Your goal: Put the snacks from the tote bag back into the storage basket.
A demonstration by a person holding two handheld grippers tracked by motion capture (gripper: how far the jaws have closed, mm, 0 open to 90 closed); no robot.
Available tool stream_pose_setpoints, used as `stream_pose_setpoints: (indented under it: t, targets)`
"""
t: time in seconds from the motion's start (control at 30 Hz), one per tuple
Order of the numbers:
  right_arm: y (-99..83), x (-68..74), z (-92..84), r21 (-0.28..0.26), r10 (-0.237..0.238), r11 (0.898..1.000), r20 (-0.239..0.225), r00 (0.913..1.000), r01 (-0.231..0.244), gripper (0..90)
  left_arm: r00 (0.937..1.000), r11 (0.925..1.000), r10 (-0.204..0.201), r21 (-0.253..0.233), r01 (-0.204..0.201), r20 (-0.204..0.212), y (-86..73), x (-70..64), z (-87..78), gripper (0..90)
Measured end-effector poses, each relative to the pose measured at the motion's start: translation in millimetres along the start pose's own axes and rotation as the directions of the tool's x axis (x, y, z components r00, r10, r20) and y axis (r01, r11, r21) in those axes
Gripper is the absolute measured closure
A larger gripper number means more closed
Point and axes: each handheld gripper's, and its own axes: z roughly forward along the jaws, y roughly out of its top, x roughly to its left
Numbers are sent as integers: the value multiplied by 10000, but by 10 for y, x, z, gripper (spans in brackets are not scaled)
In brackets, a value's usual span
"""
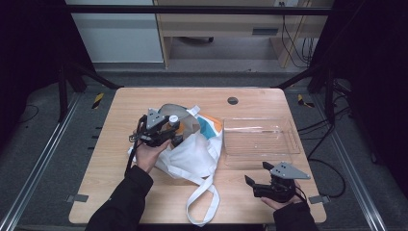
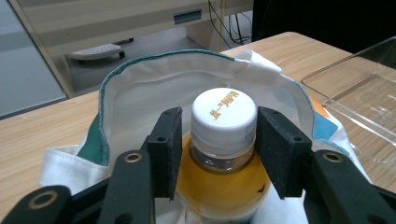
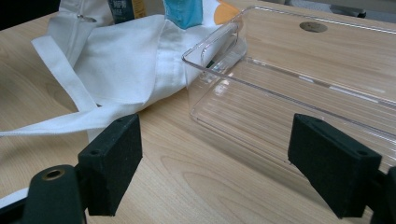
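Note:
A bottle of orange drink with a white cap (image 2: 224, 116) stands inside the open mouth of a white tote bag (image 2: 140, 93) with teal trim. My left gripper (image 2: 218, 140) straddles the cap and neck. The right pad sits at the cap's edge and a thin gap shows beside the left pad. In the high view this gripper (image 1: 176, 132) reaches into the bag (image 1: 192, 154) at table centre, beside the cap (image 1: 172, 118). My right gripper (image 1: 256, 172) rests near the front right edge, jaws wide open and empty (image 3: 215, 163), pointing at the clear tray (image 3: 299, 93).
The clear plastic tray (image 1: 260, 139) lies right of the bag, nothing in it. The bag's long strap (image 1: 202, 202) loops toward the front edge. A round grommet (image 1: 233, 100) sits near the table's far edge. Black frame posts stand at the far corners.

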Motion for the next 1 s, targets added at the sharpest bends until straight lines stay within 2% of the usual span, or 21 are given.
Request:
stream_pose_setpoints:
  t: [0.33,0.83,1.0]
  targets:
    - [-3,-3,5,12,-3,10000,19,10000,2,175,9999,10000,-77,-13,77,90,22,-1,53,576]
    - [-5,-3,24,90,12,10000,-42,10000,-12,174,9999,9999,-94,35,94,52,33,-3,49,586]
    - [-7,0,32,106,-52,9999,-85,10000,53,174,9998,9999,-124,106,126,-149,40,-9,33,587]
